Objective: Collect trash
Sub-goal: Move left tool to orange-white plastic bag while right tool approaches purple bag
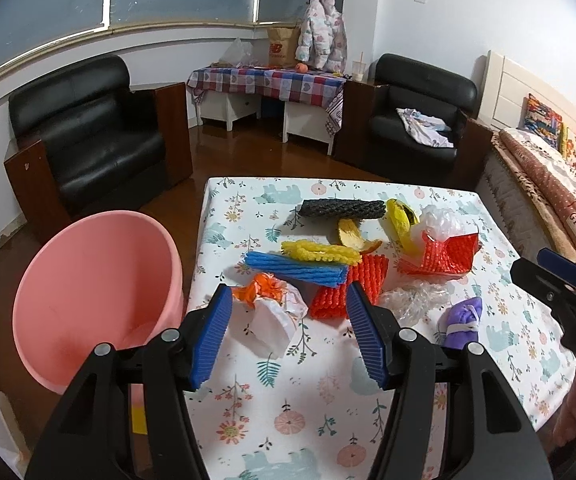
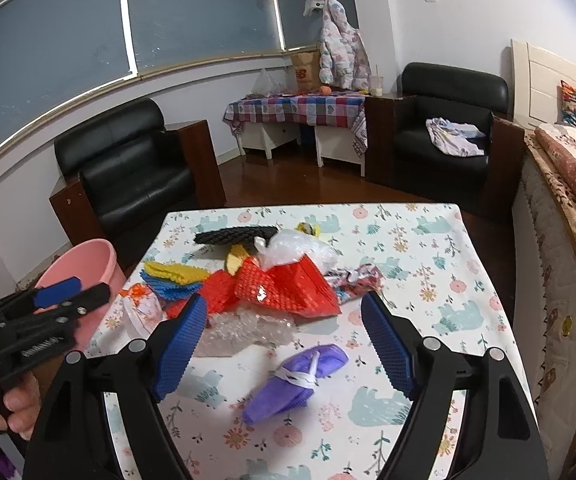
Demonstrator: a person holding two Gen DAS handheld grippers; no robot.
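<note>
A heap of trash lies on the flowered tablecloth [image 1: 327, 384]: black foam net [image 1: 341, 209], yellow net [image 1: 319, 252], blue net [image 1: 295, 270], red net [image 1: 343, 288], banana peel [image 1: 351, 236], red mesh bag [image 1: 447, 256] and clear plastic [image 1: 411, 300]. My left gripper [image 1: 288, 300] is open just above a crumpled white and orange wrapper [image 1: 276, 316], without touching it. My right gripper [image 2: 284, 308] is open too, over the clear plastic [image 2: 248, 328], with a purple mask [image 2: 295, 376] lying below it. A pink bin [image 1: 100, 280] stands on the floor left of the table.
Two black armchairs [image 1: 96, 136] [image 1: 415, 120] and a checked side table [image 1: 268, 80] stand across the wooden floor. A bed [image 1: 547, 184] runs along the table's right side. A hand [image 2: 20, 408] holds the left gripper [image 2: 72, 292] near the bin [image 2: 84, 264].
</note>
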